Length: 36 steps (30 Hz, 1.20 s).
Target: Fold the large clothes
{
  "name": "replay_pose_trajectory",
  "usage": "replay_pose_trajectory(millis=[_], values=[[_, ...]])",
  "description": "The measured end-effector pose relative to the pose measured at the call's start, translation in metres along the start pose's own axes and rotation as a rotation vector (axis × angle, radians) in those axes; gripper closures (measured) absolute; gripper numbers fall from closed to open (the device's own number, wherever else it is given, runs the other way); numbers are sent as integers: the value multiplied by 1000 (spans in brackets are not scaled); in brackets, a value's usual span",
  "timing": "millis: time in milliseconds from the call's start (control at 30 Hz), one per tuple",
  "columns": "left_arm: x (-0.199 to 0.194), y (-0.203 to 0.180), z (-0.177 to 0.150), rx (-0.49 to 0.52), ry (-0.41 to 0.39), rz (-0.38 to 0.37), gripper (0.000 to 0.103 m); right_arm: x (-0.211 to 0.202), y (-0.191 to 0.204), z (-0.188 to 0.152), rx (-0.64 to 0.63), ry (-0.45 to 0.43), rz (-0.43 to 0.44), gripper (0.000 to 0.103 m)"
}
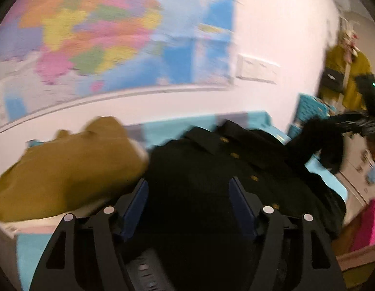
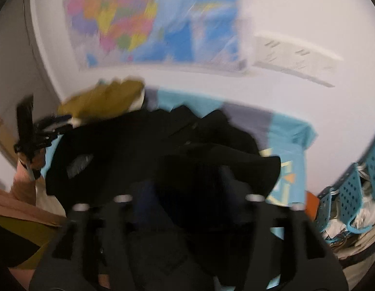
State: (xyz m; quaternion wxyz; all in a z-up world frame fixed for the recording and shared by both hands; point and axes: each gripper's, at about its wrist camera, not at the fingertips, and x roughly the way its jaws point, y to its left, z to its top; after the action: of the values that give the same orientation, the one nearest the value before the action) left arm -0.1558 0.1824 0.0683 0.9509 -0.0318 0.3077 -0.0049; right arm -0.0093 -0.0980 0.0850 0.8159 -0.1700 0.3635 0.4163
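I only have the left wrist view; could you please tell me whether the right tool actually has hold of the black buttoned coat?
Observer: It appears so. Through the blur, a fold of the black buttoned coat bunches between the fingers of the right tool.
Operator: Thank you. What lies on its right side?
Observer: A teal perforated plastic basket holding white crumpled items.
Operator: Anything else there?
Observer: A small orange object sits against that basket.

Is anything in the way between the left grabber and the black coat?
Nothing visible is. The left gripper is wide open right over the black coat, with only dark cloth between its fingers. The mustard garment lies off to the left, not between them.
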Motion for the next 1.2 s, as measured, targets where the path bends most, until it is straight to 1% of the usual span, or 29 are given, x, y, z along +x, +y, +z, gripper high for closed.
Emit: replay_pose_trajectory(millis=[33,67,100,133,200,267,333,367,400,467,533,567,600,667,700,733,767,800,867,900,933,967,1000,1033,1067,1100,1133,1167,1200], values=[[9,-8,0,16,14,-20,37,25,13,3,-42,83,-7,38],[21,-18,0,37,36,-42,37,36,19,2,-62,120,-12,36],[26,-27,-1,48,51,-54,37,46,24,0,-80,154,-12,28],[35,-33,-2,58,72,-75,37,51,29,-4,-104,184,-15,27],[51,-40,-4,67,115,-121,37,45,29,-9,-128,185,-18,26],[64,-47,-5,74,146,-168,37,27,20,-13,-96,137,-19,23],[80,-58,-5,74,185,-226,35,6,1,-19,-61,59,-49,15],[84,-60,-5,73,196,-241,35,-1,-12,-21,-27,22,-69,13],[94,-67,-5,72,219,-261,34,-5,-33,-27,38,-11,-71,13],[113,-81,-4,66,265,-291,34,2,-64,-36,165,-29,-51,13],[129,-95,-2,79,301,-322,34,20,-98,-50,294,-38,-20,20],[134,-101,-1,85,314,-328,34,33,-113,-55,345,-29,-8,22],[144,-111,-1,101,333,-328,34,49,-130,-62,410,-22,15,26],[165,-126,0,114,384,-304,35,72,-149,-71,486,-16,46,27],[174,-129,-1,112,401,-302,43,89,-160,-76,537,-6,72,27],[181,-131,-1,107,415,-309,53,98,-165,-79,560,0,91,27],[189,-133,-1,105,427,-312,66,107,-166,-82,574,7,119,27],[192,-132,0,100,422,-311,78,114,-167,-82,579,10,145,27],[191,-126,3,75,419,-345,87,123,-162,-83,544,1,188,35],[188,-116,7,37,408,-363,89,126,-158,-82,523,0,214,49],[185,-108,11,4,399,-378,89,126,-153,-82,500,3,208,73],[181,-93,15,-51,379,-392,90,125,-151,-81,471,0,188,84],[179,-81,16,-97,372,-394,90,122,-152,-81,466,-12,198,88],[179,-68,17,-146,370,-388,90,116,-153,-80,470,-43,210,89],[180,-49,16,-212,371,-376,90,109,-155,-79,473,-70,199,90],[179,-37,13,-249,374,-358,95,104,-157,-78,470,-84,174,90],[180,-25,10,-270,379,-304,99,101,-160,-78,472,-89,143,91],[182,-13,7,-284,394,-233,99,101,-163,-79,483,-90,142,91],[179,-4,5,-298,399,-201,99,102,-165,-81,494,-88,145,91]])
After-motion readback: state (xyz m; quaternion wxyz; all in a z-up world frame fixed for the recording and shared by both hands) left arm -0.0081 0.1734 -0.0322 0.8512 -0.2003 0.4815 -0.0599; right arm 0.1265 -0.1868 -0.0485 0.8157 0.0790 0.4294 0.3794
